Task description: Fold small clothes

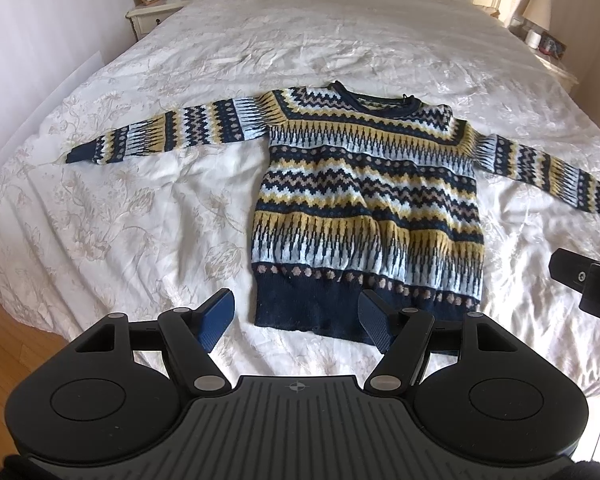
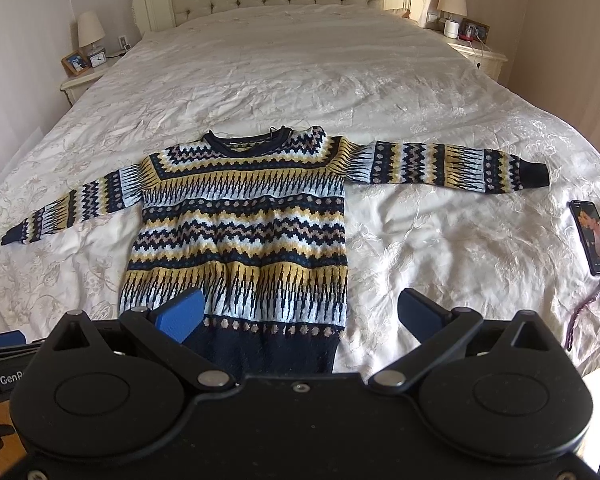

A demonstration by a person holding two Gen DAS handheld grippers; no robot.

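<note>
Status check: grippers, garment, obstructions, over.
Left gripper and right gripper open, empty. Navy-yellow patterned knit sweater flat on white bedspread, unfolded. Black smartphone beside right sleeve.

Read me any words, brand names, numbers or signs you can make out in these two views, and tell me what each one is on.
"GenR", cut off by the right gripper: white letters on the left gripper body.
Neck label of the sweater: too small to read.
Clock on the nightstand: face too small to read.
Phone screen: a picture, no legible text.
Crosshair mark on the left gripper: a sign, no letters.
</note>
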